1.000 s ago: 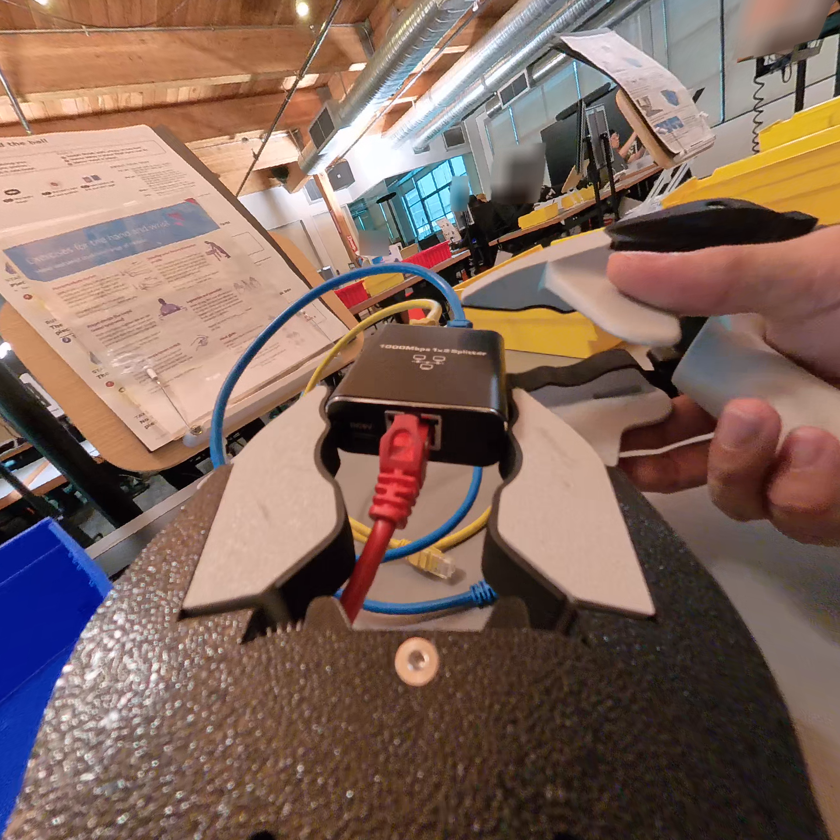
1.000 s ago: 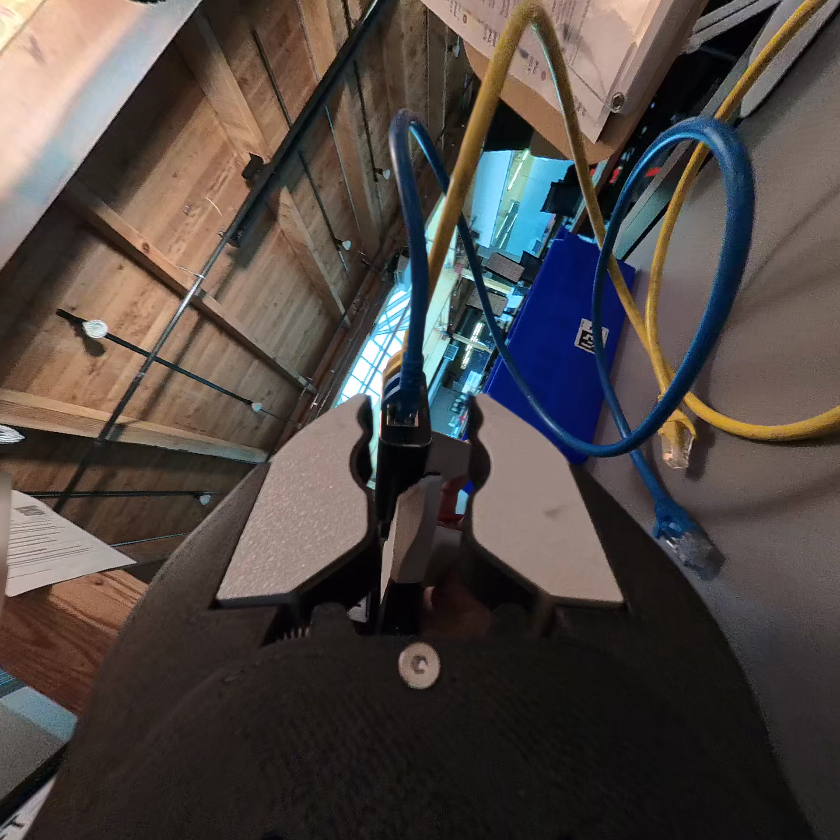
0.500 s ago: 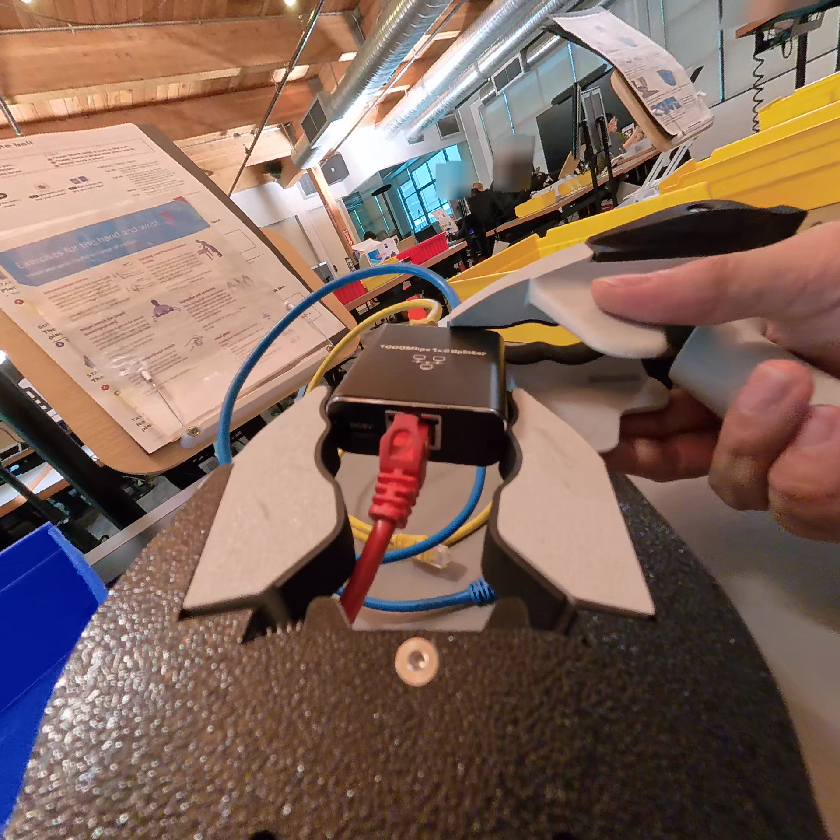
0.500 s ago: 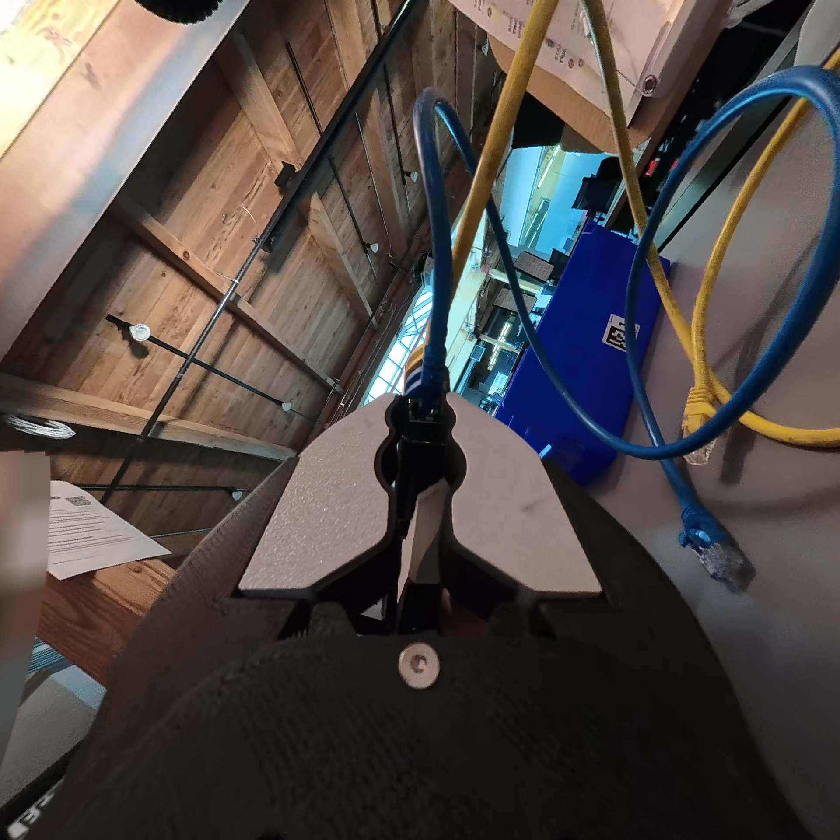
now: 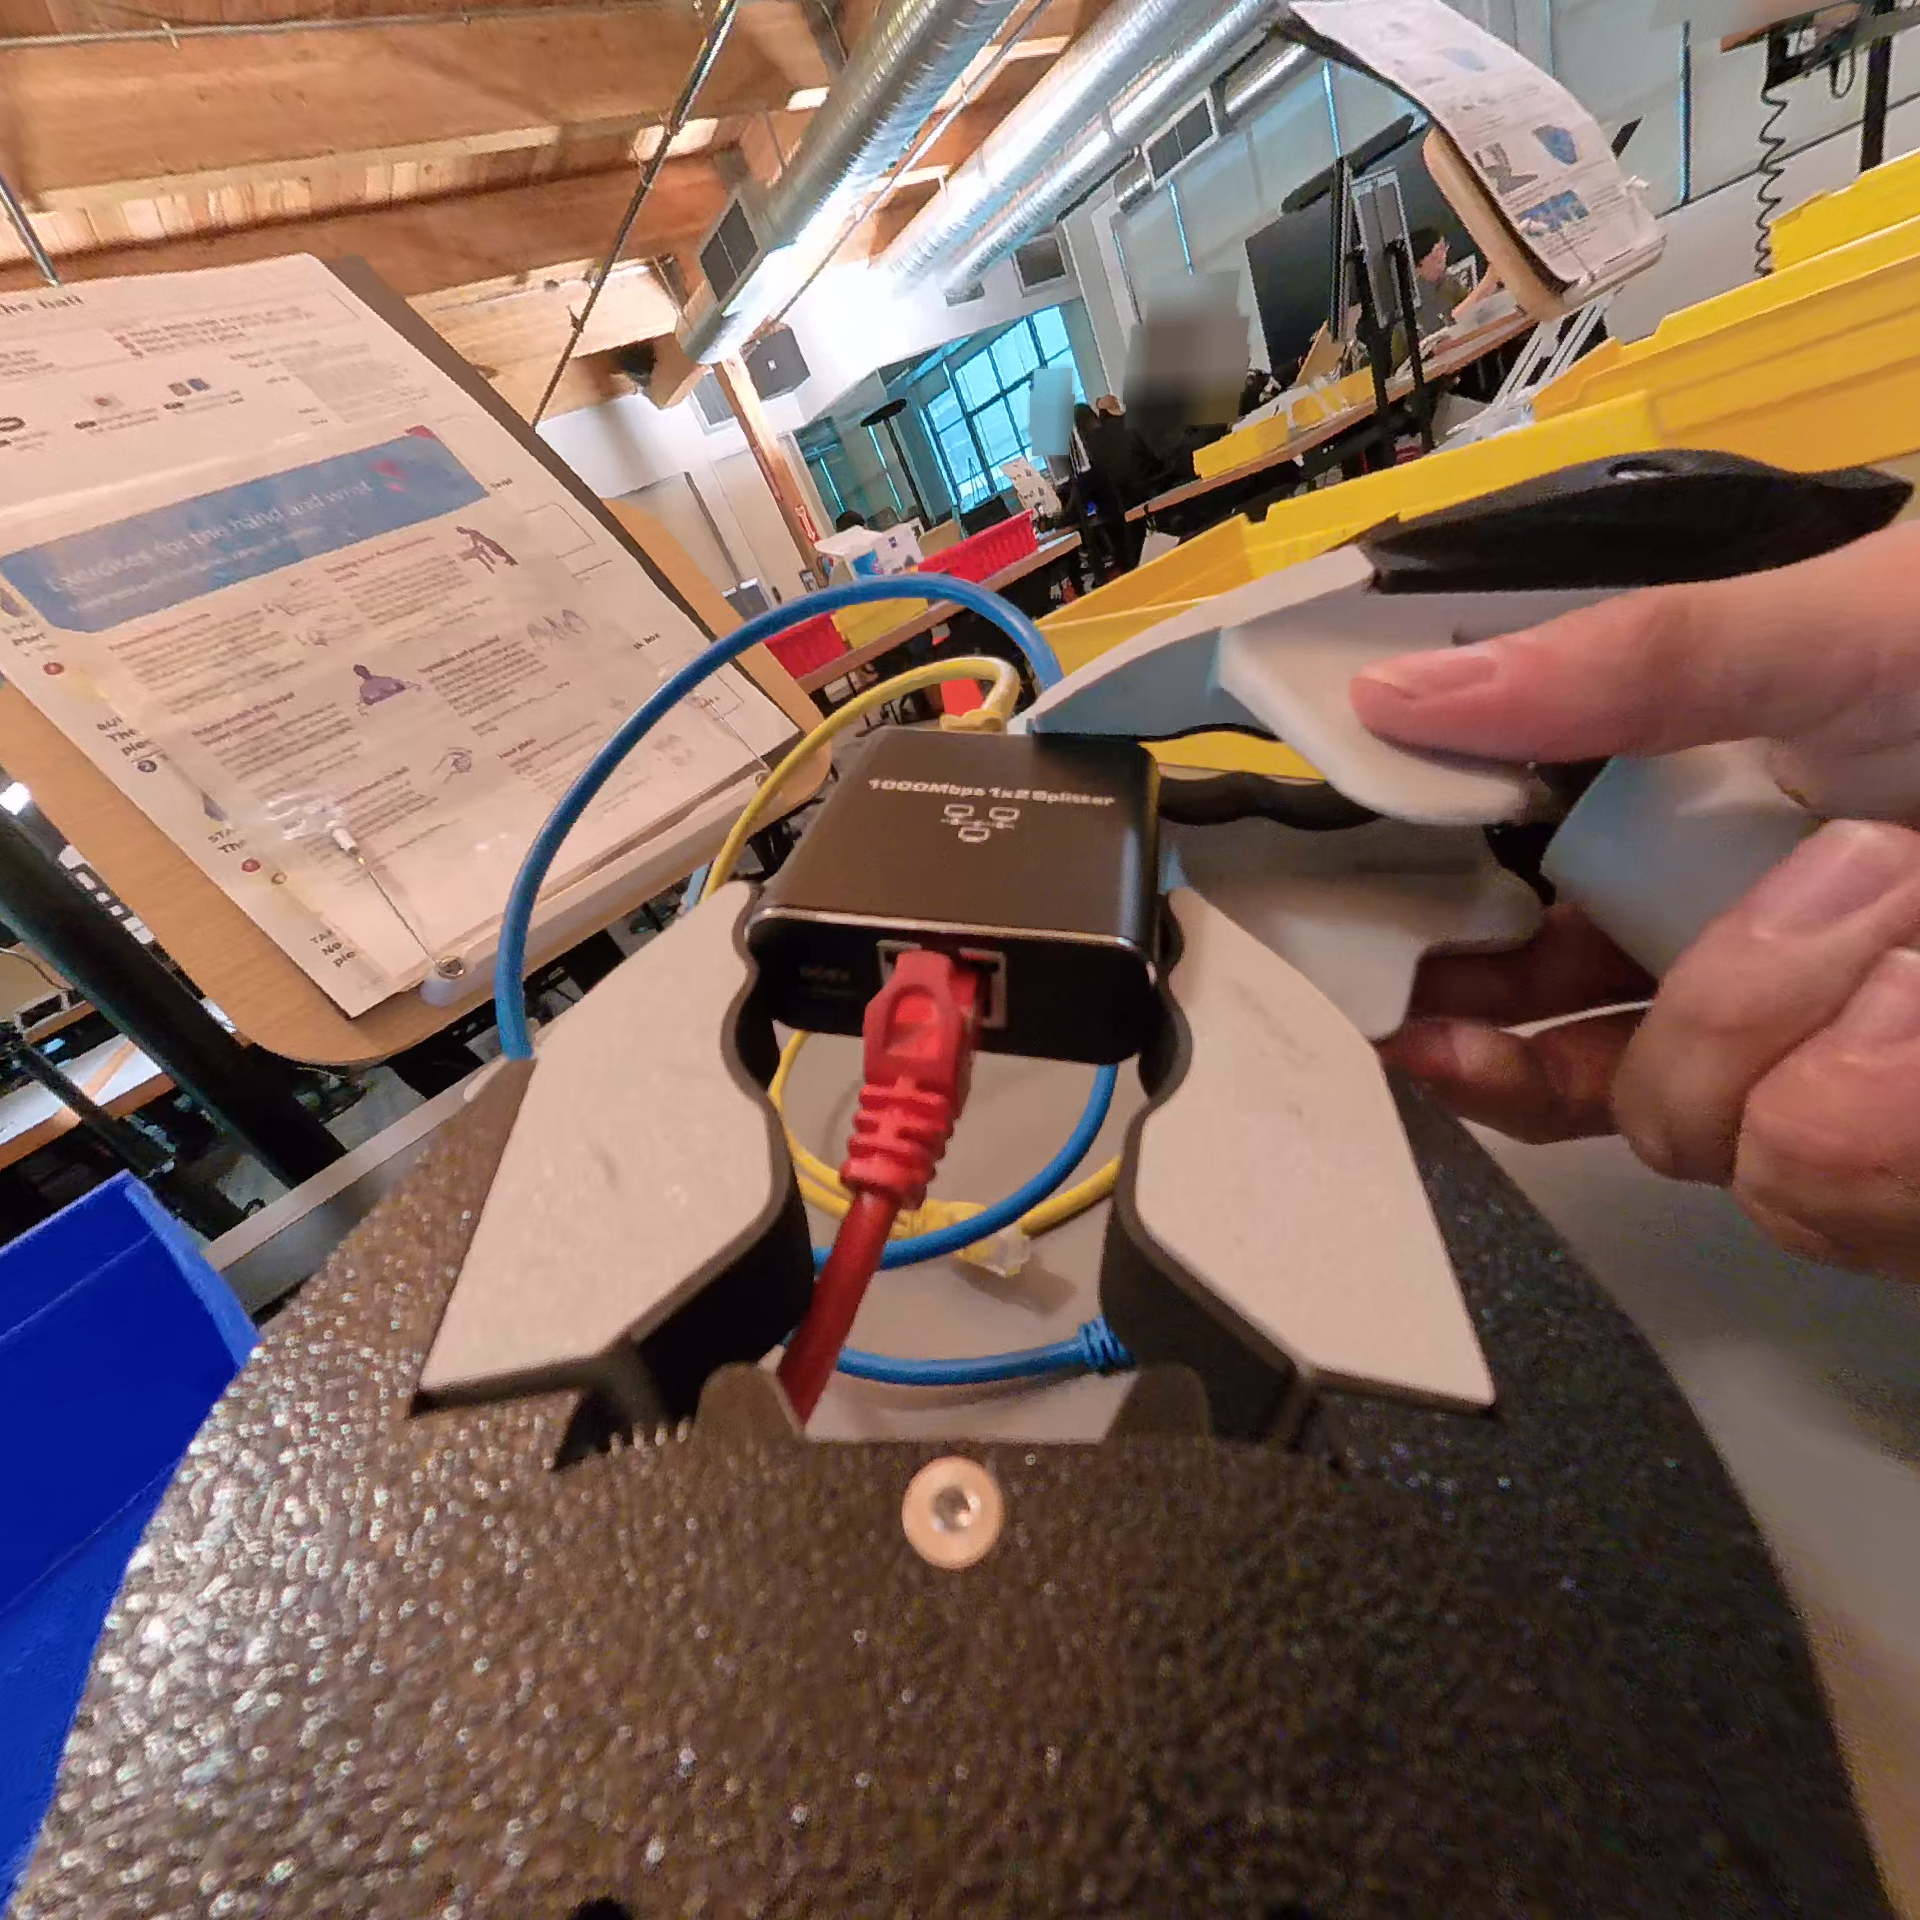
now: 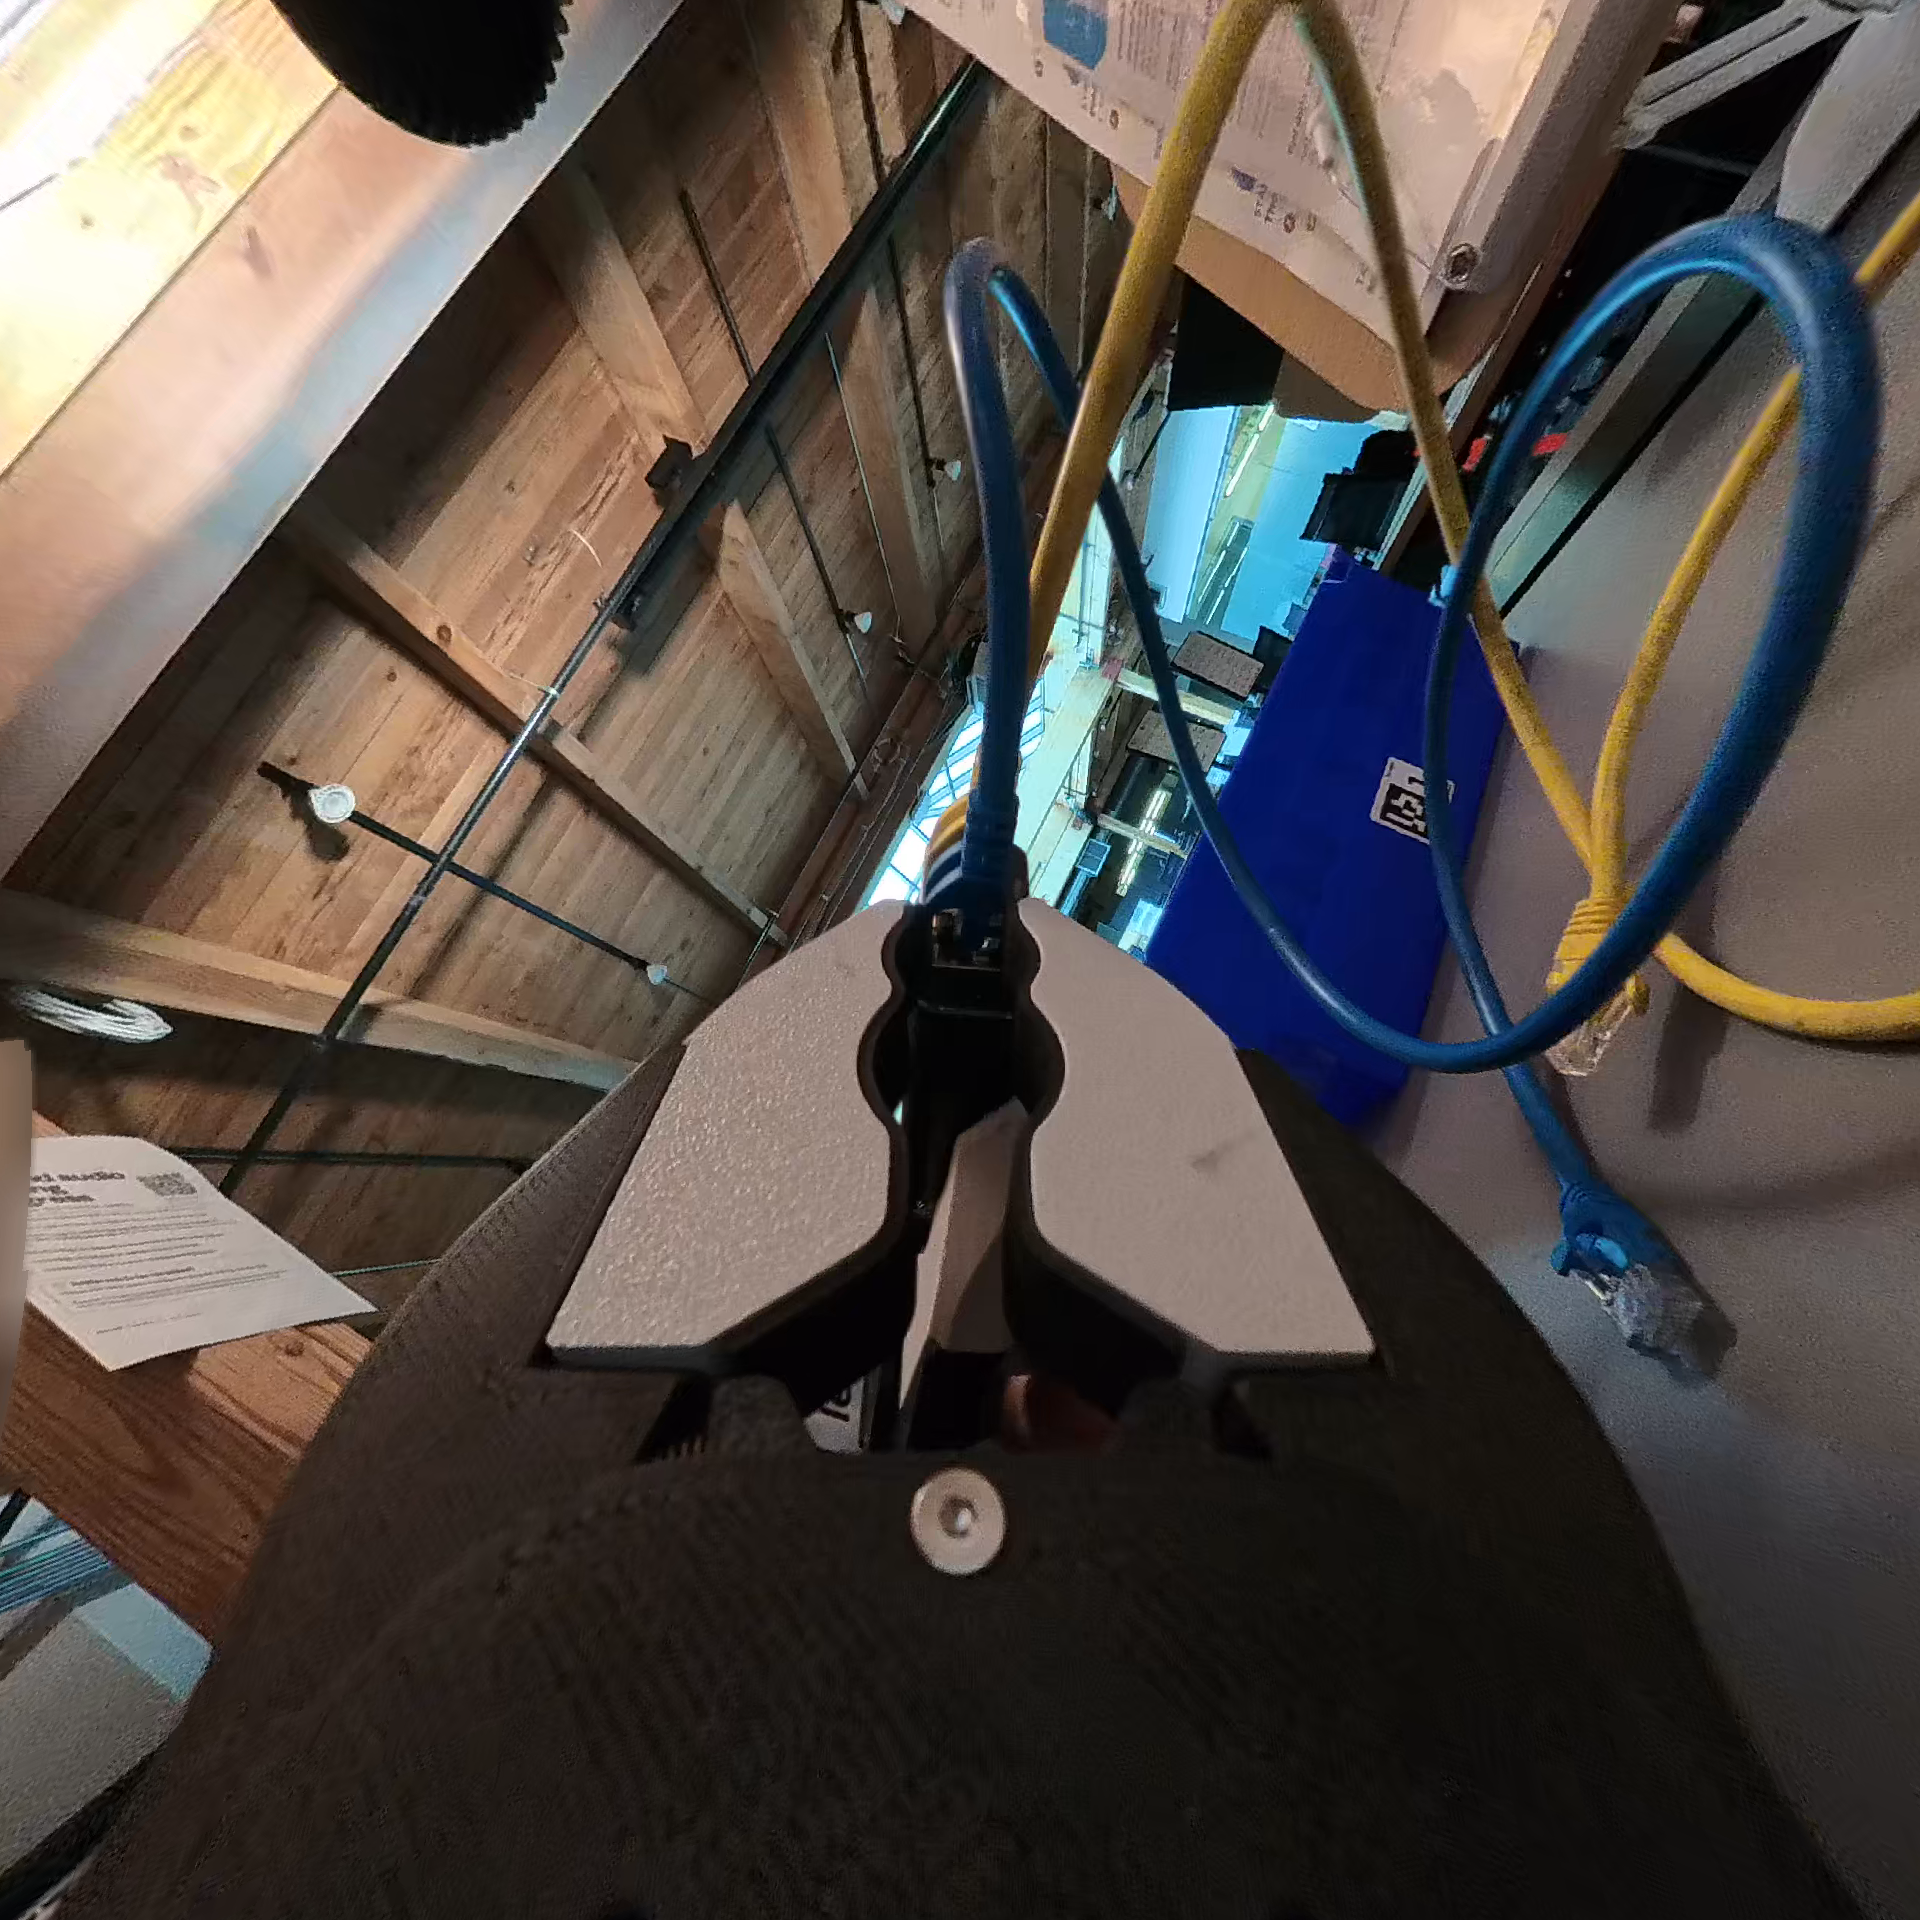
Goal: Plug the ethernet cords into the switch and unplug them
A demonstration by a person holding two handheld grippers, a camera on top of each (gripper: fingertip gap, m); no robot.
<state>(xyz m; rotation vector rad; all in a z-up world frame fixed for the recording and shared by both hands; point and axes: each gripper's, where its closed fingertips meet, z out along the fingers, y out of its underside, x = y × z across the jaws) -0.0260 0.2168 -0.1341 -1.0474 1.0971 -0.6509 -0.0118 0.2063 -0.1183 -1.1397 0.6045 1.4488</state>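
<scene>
Your left gripper (image 5: 956, 997) is clamped on the black switch (image 5: 966, 883), fingers flat against both its sides, and the red cord (image 5: 894, 1112) sits plugged into its near port. White lettering and a small network icon mark the switch's top. Your right gripper (image 6: 961, 1023) is pinched nearly closed on the switch's far end, where the blue cord (image 6: 997, 582) is plugged in. Beyond the switch, the yellow cord (image 5: 821, 748) loops up; its loose plug lies on the grey table (image 6: 1766, 1091), near the blue bin (image 6: 1340, 831) with a coded sticker.
</scene>
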